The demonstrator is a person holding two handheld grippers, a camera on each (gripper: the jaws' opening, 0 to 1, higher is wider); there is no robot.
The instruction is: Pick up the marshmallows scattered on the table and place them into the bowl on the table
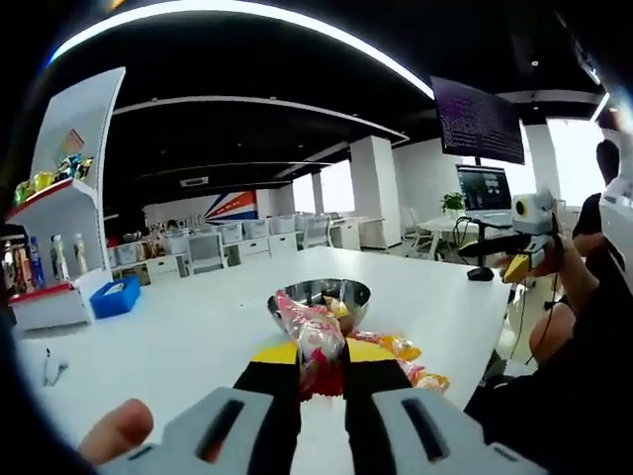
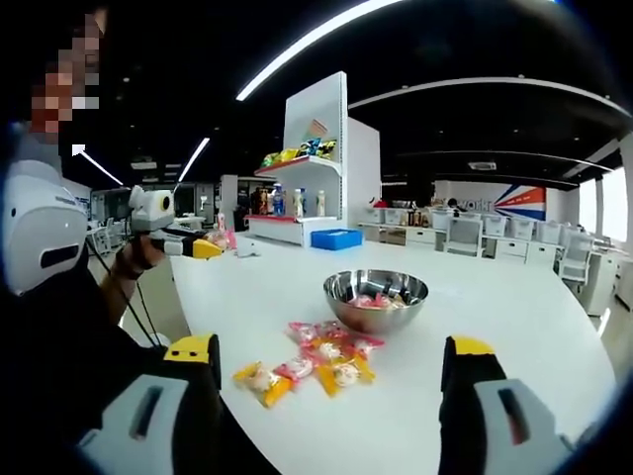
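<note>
Left gripper [image 1: 318, 368] fingers clamped on marshmallow [image 1: 309, 334] before bowl [image 1: 319, 295]; right gripper [image 2: 331, 371] fingers apart, near bowl.

- Bowl [image 1: 319, 293], left gripper view: near rim and part of the contents hidden behind the wrapped marshmallow [image 1: 312, 334] clamped in the left gripper [image 1: 321, 374]; wrapper print too blurred to read.
- Loose marshmallows [image 1: 398, 348] beside it: partly hidden by the right-hand jaw.
- Bowl contents [image 2: 381, 300], right gripper view: pink wrappers, number cannot be told.
- Shelf goods [image 2: 297, 150]: too small to identify.
- Right gripper [image 2: 336, 358]: bodies of both jaws cut off by the bottom edge.
- Monitor [image 1: 483, 187]: screen text illegible.
</note>
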